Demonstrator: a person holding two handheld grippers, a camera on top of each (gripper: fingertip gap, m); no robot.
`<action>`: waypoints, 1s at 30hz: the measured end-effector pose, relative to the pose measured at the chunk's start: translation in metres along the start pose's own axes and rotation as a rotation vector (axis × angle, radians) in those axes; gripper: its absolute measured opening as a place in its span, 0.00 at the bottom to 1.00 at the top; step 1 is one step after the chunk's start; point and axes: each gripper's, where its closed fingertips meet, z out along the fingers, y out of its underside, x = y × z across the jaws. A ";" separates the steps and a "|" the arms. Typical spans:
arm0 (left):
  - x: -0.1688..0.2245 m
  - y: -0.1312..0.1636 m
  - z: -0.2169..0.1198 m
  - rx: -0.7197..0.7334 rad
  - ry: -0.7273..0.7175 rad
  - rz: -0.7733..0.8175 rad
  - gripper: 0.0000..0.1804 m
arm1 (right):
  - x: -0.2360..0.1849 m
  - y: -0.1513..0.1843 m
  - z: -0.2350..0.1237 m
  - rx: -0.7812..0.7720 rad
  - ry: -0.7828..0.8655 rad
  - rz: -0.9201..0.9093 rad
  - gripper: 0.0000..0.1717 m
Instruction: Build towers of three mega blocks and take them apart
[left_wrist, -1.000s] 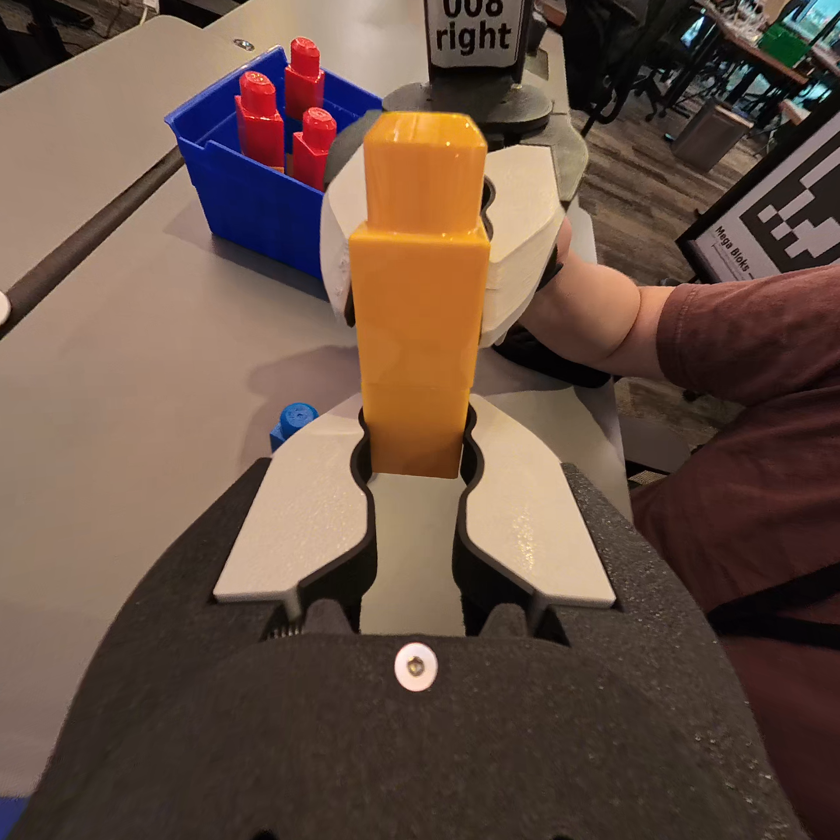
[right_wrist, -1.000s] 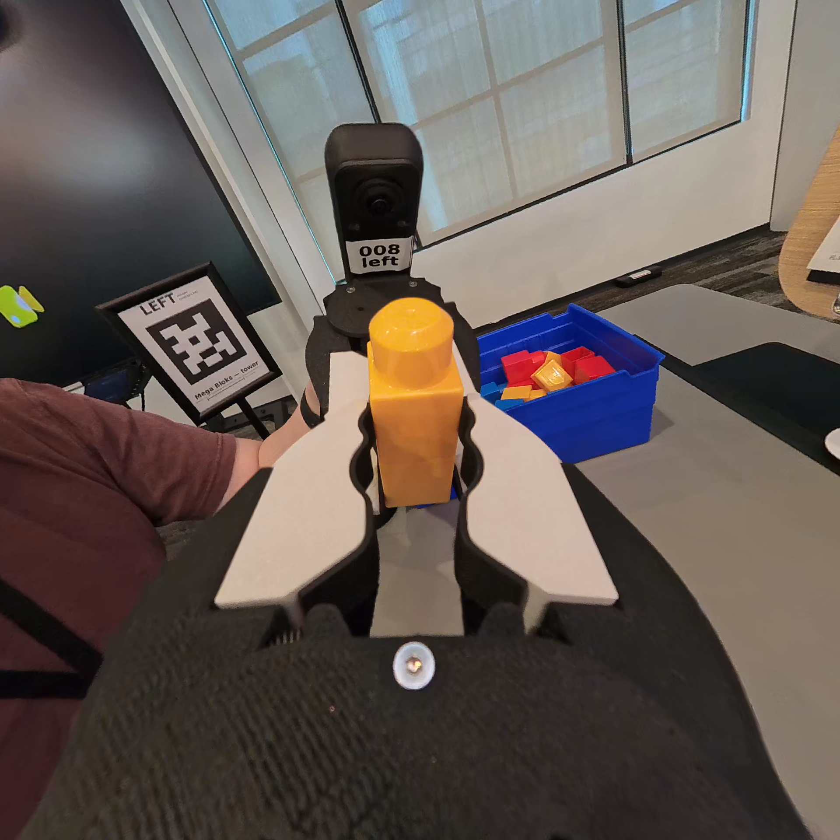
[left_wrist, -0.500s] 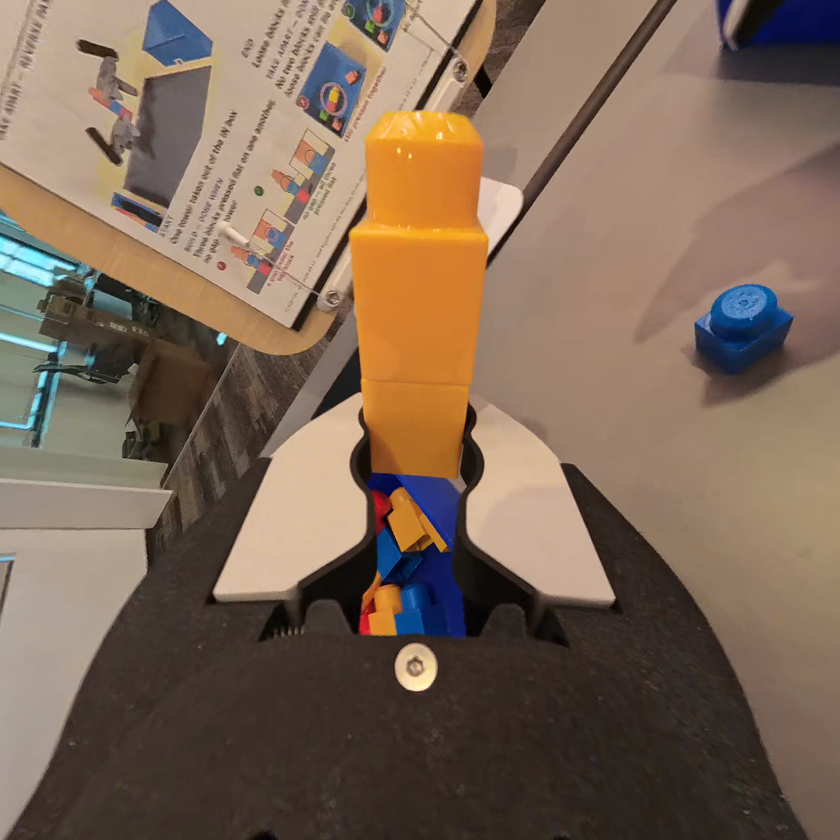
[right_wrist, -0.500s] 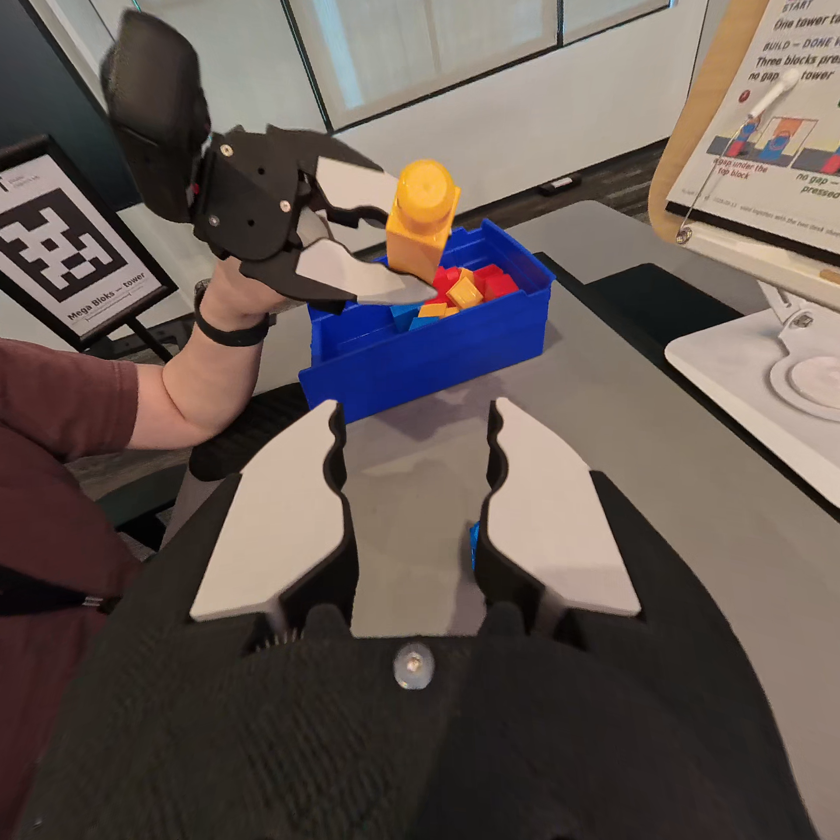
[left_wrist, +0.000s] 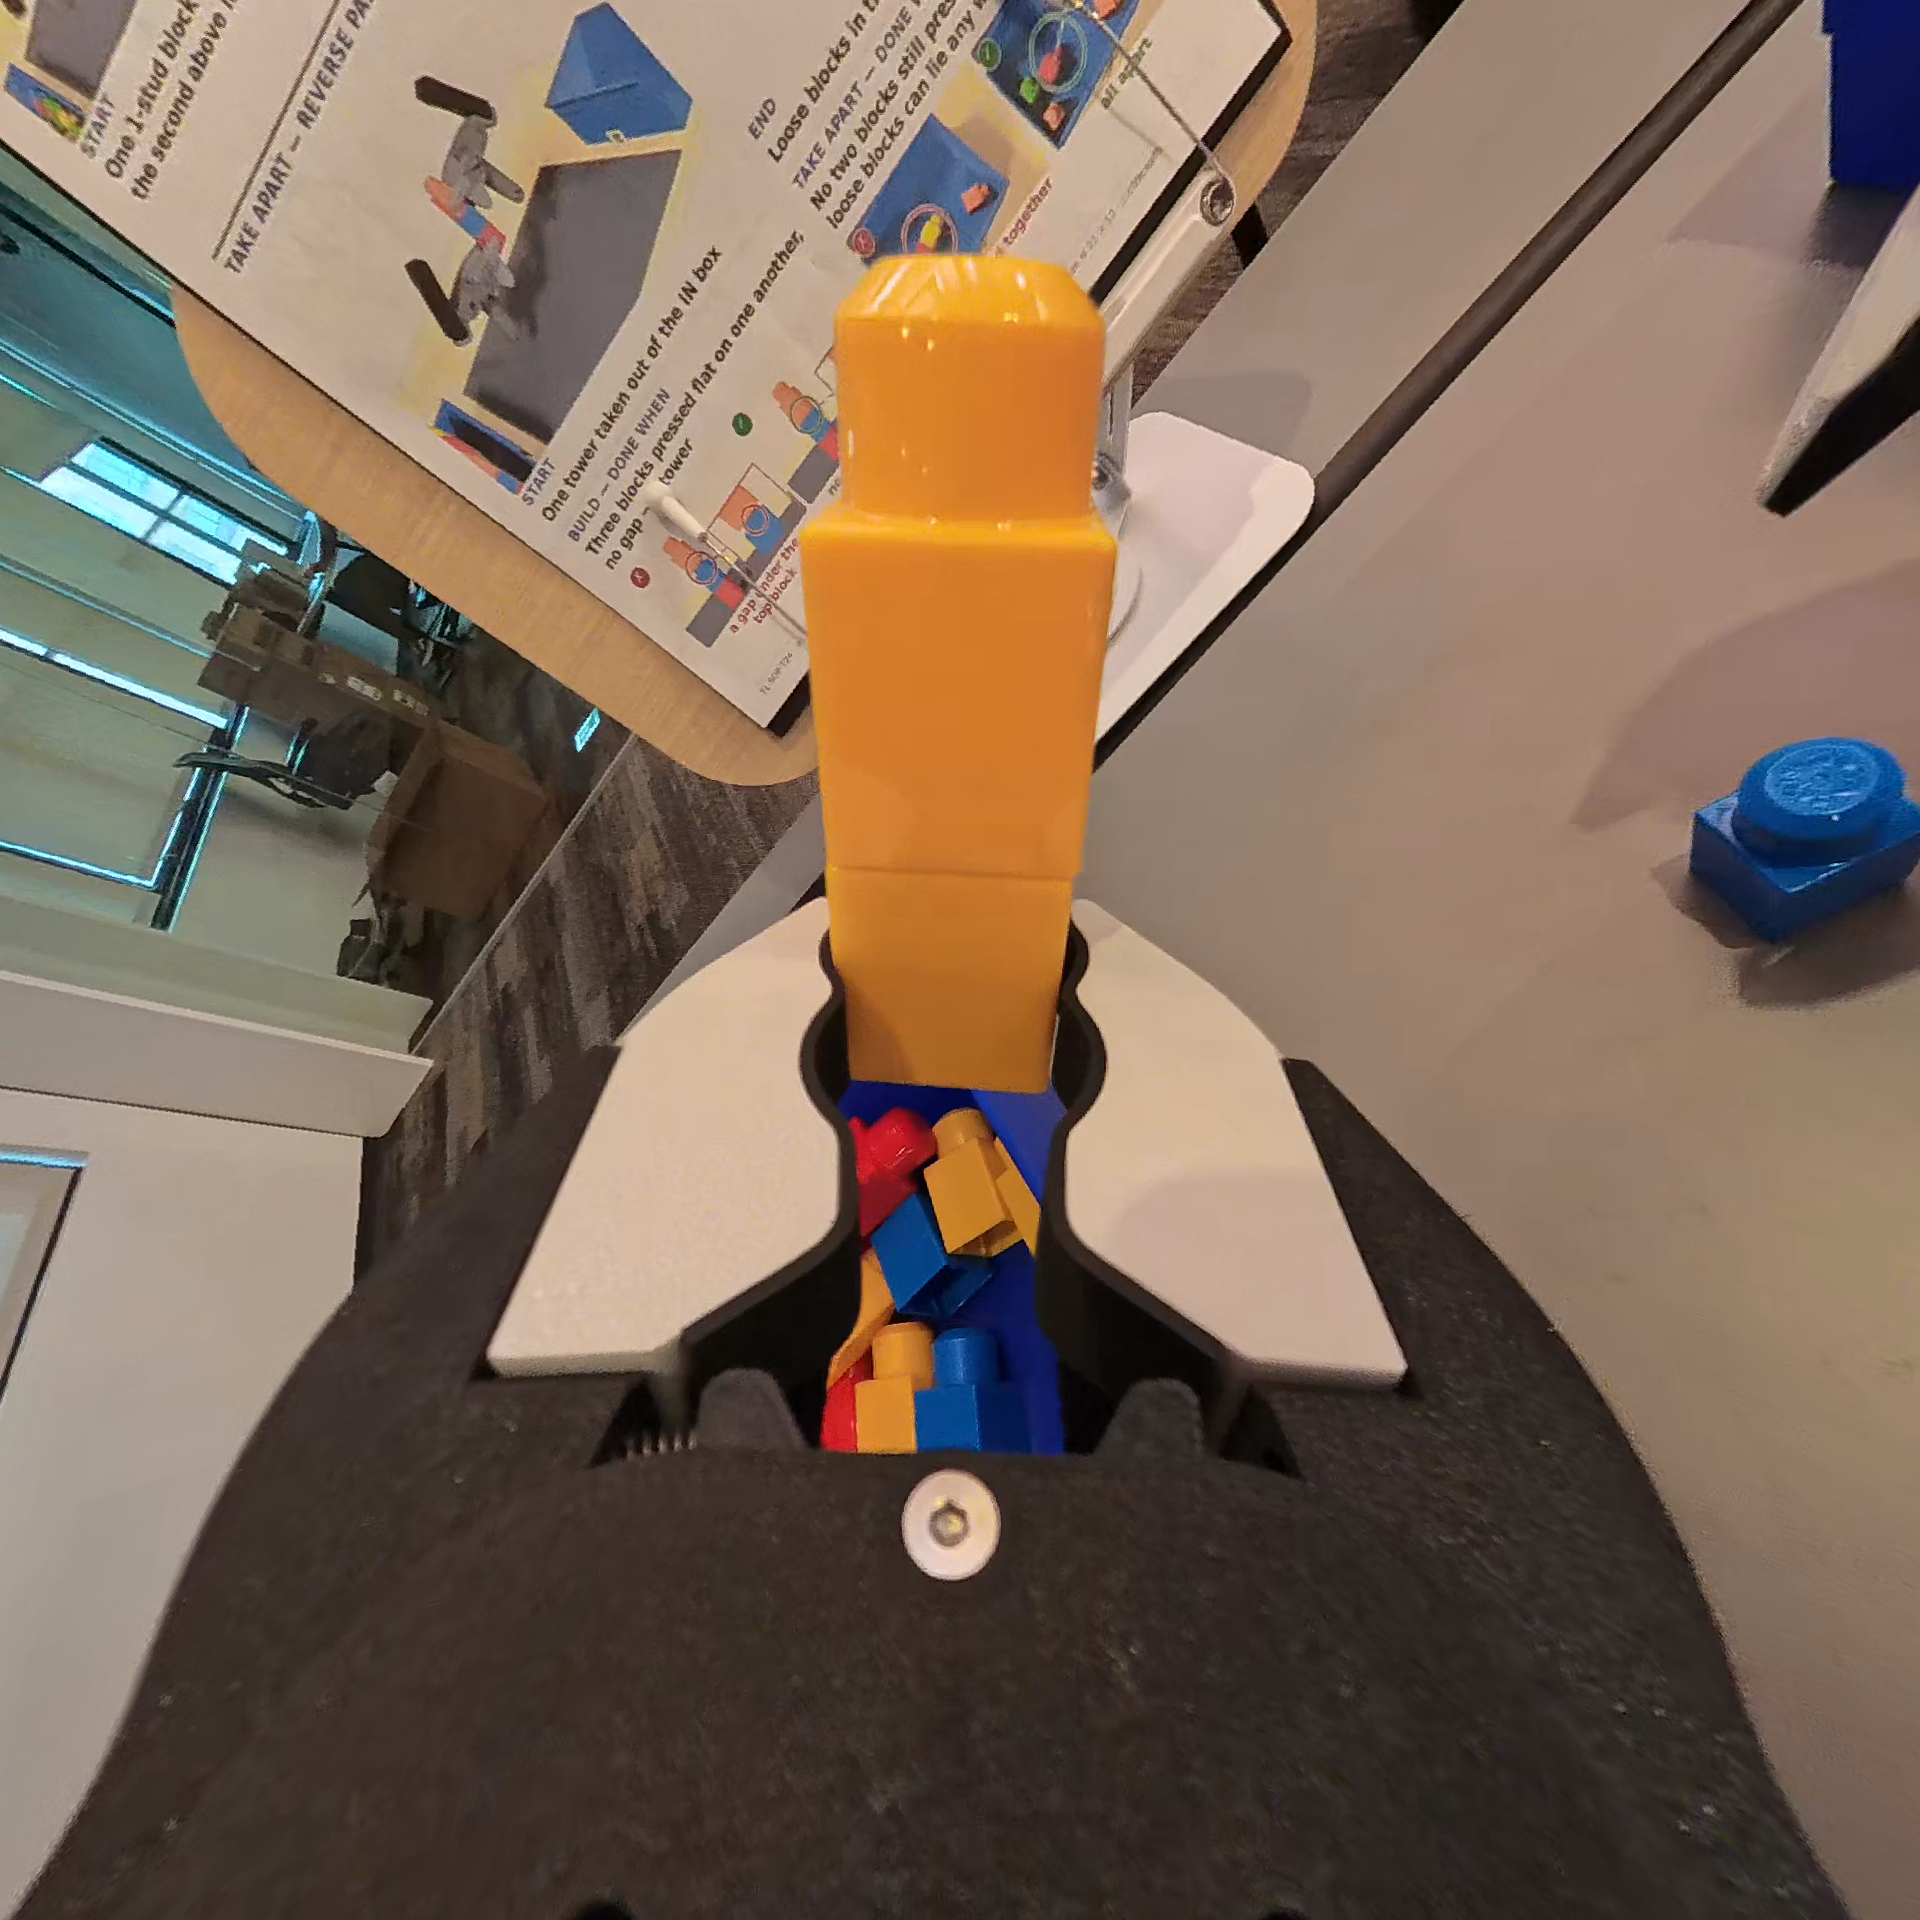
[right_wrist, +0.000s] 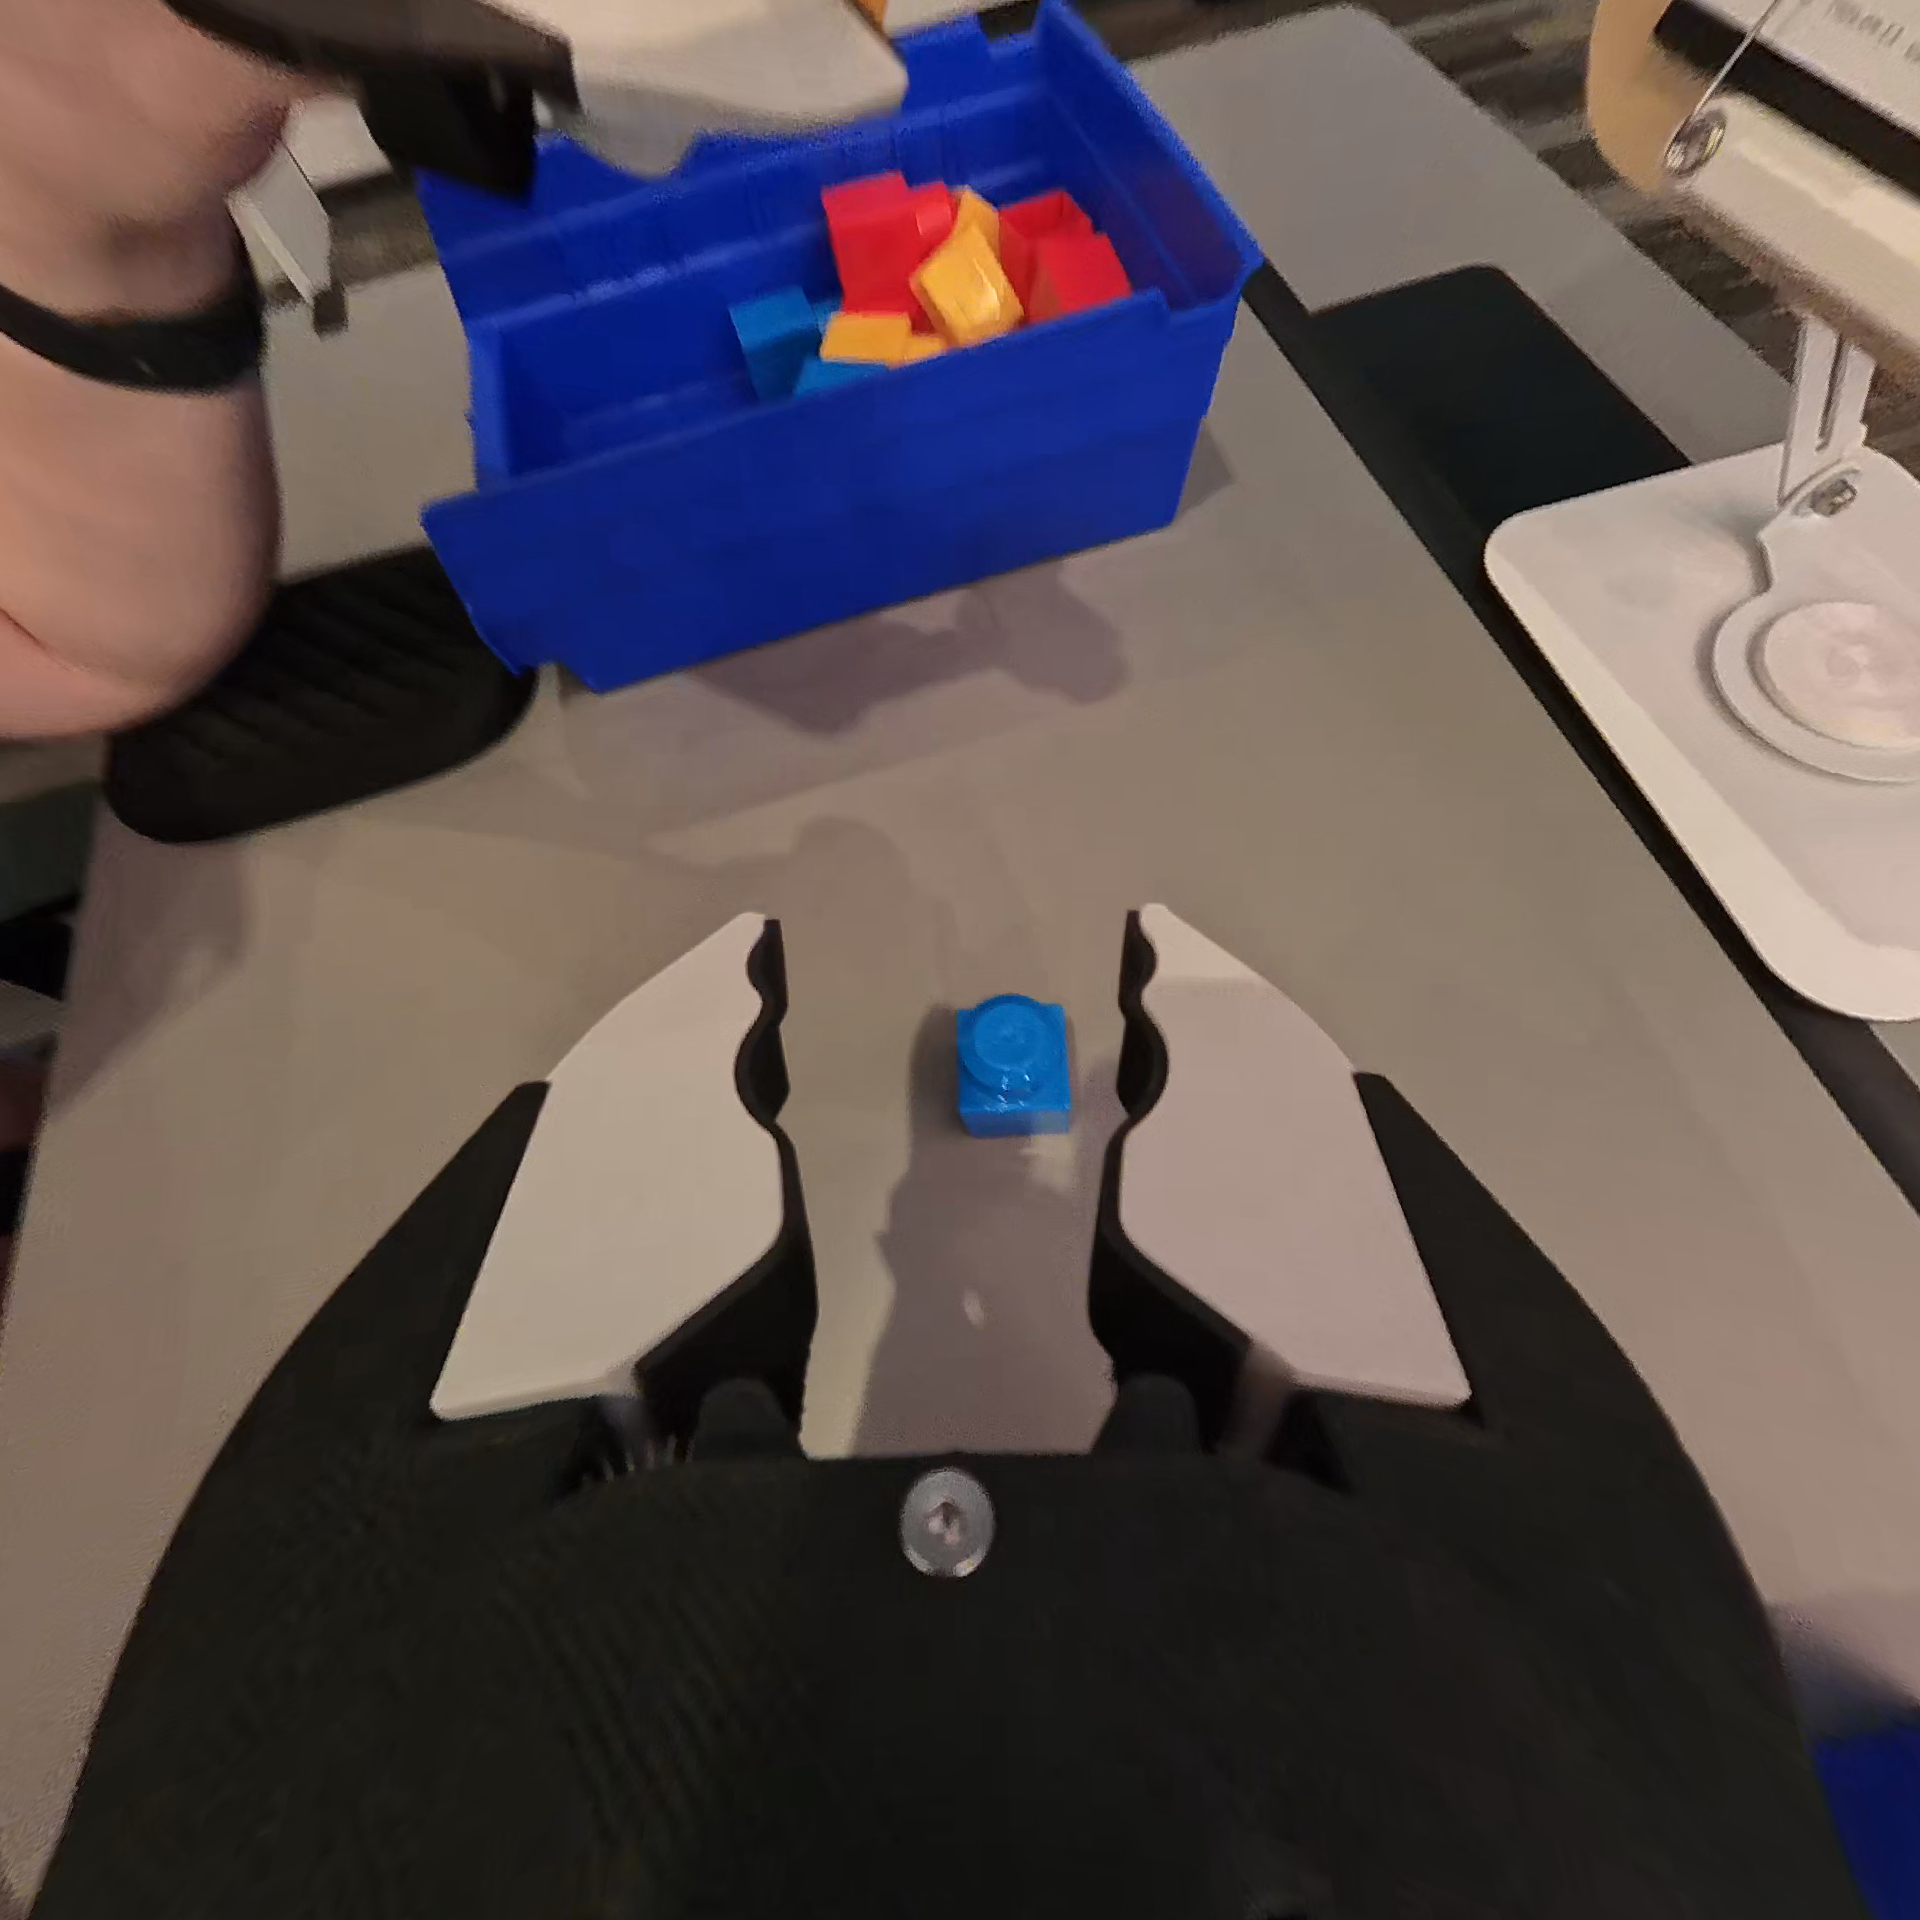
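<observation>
The left gripper (left_wrist: 951, 997) has its fingers clamped on the bottom of a two-block orange stack (left_wrist: 956, 665), held over the blue bin (right_wrist: 831, 540); the right gripper (right_wrist: 951, 1023) has its fingers wide apart above a blue block (right_wrist: 1013, 1070) on the bench (right_wrist: 1351, 779); next, likely, it descends, clamps that block and brings it to the stack.

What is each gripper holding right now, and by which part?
The left gripper clamps the lower block of the stack of two orange blocks. The right gripper is open, holding nothing; the blue block lies on the table between its fingers.
</observation>
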 end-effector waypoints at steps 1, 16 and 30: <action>0.000 0.000 0.000 -0.001 -0.003 -0.002 0.20 | 0.002 0.006 0.003 -0.033 0.013 -0.021 0.36; -0.005 -0.003 -0.004 0.077 0.119 -0.180 0.20 | 0.010 0.075 0.039 -0.392 0.059 -0.146 0.45; 0.024 -0.047 -0.041 0.468 0.787 -0.618 0.20 | 0.019 0.061 0.054 -0.296 0.119 0.130 0.21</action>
